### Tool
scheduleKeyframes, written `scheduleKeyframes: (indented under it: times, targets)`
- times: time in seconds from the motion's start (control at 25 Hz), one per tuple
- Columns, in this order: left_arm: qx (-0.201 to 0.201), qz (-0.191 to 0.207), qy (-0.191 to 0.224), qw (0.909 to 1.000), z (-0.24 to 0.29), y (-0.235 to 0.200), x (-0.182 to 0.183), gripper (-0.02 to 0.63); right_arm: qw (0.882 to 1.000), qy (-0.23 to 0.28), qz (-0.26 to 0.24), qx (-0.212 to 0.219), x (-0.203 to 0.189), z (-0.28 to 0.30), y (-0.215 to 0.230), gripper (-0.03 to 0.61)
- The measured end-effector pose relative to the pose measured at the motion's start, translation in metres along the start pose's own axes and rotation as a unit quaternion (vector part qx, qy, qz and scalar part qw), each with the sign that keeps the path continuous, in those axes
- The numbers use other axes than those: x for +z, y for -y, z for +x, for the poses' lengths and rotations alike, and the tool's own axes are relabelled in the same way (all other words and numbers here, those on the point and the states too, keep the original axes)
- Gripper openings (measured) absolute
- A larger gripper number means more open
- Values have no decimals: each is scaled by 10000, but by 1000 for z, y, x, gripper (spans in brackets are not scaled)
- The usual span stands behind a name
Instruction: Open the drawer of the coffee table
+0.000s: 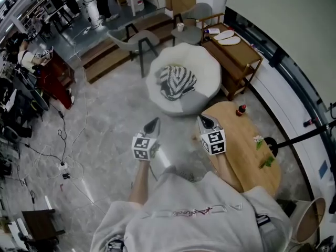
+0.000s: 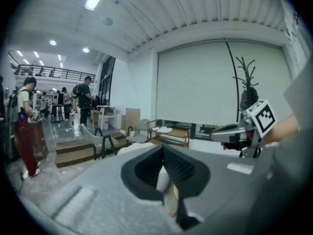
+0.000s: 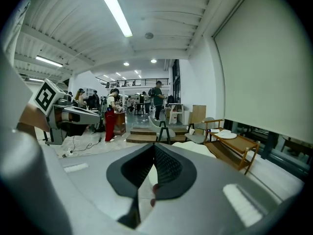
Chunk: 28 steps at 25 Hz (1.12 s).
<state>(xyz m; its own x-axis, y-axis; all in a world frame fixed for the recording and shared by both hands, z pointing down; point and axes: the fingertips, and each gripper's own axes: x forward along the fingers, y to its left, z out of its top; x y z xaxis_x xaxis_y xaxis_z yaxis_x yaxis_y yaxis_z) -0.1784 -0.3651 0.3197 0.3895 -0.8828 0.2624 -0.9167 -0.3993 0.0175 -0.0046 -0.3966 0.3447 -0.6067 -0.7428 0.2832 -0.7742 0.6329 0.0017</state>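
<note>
1. The left tool [image 1: 153, 123] is closed with its jaws tip to tip and nothing between them. It is held over the bare floor [image 1: 105, 140], just left of the tabletop [image 1: 236, 164].
2. The right tool [image 1: 204, 121] is also closed and empty. In the head view it is seen above the tabletop's left edge, near the far end.
3. Both tools are pointed ahead and slightly down, side by side but apart, toward the white beanbag [image 1: 207, 70].
4. The task's thing is the oval wooden tabletop of the coffee table, at the person's right and running away toward the beanbag. Its drawer cannot be made out in any view.
5. A small red bottle [image 1: 241, 109] is stood on the tabletop near the far rim. A flower sprig [image 1: 259, 140] is laid close to the right edge.
6. The far end of the tabletop is set just beside the beanbag, on which a striped cloth [image 1: 176, 81] is heaped. Little room is left there.
7. The right edge is flanked by a black stand [image 1: 296, 139] and the wall strip.
8. The left side is open floor. Cables [image 1: 63, 164] are kept well to the left.
9. Farther ahead a wooden bench [image 1: 239, 54] and grey chairs [image 1: 137, 40] are seen, well apart from both tools.
</note>
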Motion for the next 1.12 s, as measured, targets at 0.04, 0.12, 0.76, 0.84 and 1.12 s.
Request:
scheduleKeyframes:
  times: [0.04,0.12,0.76,0.84,1.12]
  targets:
    - [-84,29,10,10000,7,3,2,-2,10000,6,27,-94,0,-2,6,5]
    - [-274,86,11,9996,21,9,7,-2,9995,25,76,-312,1,-8,20,5]
    - [-3145,696,-149,9466,166,137,33,-2,9405,-179,1011,-3238,-39,-124,142,5]
    - [-3414,806,-192,9362,170,141,30,-2,9259,-147,1225,-3570,-45,-132,143,5]
    - [-3966,887,-260,9133,178,129,30,-2,8929,-76,1478,-4253,-42,-149,117,5]
